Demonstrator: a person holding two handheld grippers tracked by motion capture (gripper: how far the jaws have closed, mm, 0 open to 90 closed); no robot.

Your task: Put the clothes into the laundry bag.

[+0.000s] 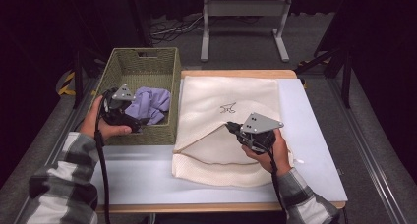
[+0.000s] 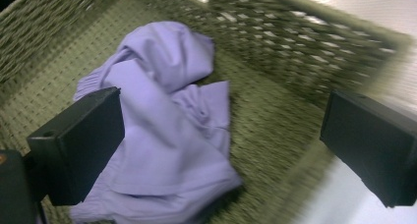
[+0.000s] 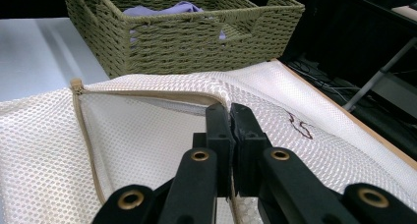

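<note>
Jaws of the right gripper (image 3: 231, 117) are clamped on the raised upper edge of the cream mesh bag (image 1: 231, 130), holding its mouth open toward the woven basket (image 1: 164, 69); a small dark mark on the mesh cannot be read. Jaws of the left gripper (image 2: 221, 150) stand wide inside that basket, over a crumpled lilac garment (image 2: 167, 130) whose long axis runs between them, nearer one jaw.

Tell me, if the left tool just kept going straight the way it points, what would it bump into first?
Most likely the purple cloth lying in the woven basket. The left tool is open and aimed down at it, though depth is hard to judge.
</note>
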